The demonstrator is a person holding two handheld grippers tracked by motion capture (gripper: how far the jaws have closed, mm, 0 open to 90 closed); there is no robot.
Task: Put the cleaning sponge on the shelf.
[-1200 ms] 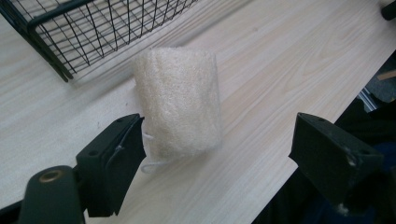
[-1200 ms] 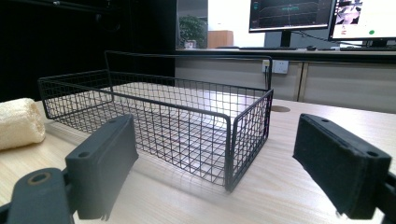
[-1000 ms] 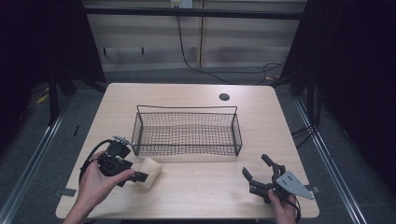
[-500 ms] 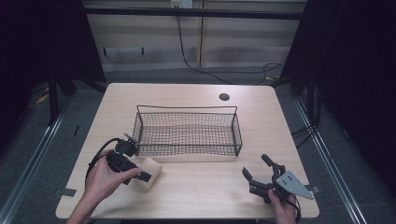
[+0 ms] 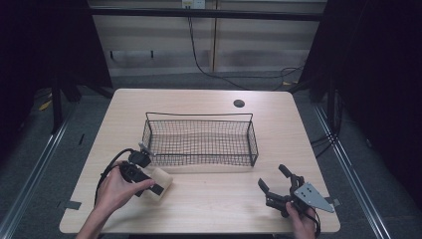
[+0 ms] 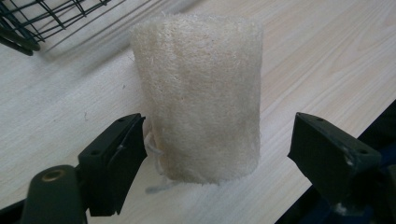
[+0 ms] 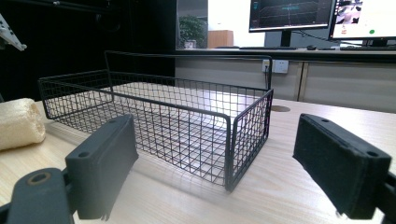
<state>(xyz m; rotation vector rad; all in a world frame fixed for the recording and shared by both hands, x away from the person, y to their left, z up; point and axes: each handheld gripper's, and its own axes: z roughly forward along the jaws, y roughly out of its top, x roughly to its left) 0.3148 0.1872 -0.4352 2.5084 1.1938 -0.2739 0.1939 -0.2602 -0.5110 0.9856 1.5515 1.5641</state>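
My left gripper [image 6: 212, 154] straddles the loofah [image 6: 198, 93] with jaws spread; my right gripper [image 5: 276, 185] rests spread beside the wire basket [image 5: 199, 137]

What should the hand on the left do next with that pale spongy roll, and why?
Probably close the left gripper on the loofah roll. Its open jaws already stand either side of the roll, which lies on the table just outside the empty wire basket. The right gripper rests open, away from it.

Wooden table [image 5: 209, 209] with round hole [image 5: 239, 103]; monitors [image 7: 289, 14] behind.
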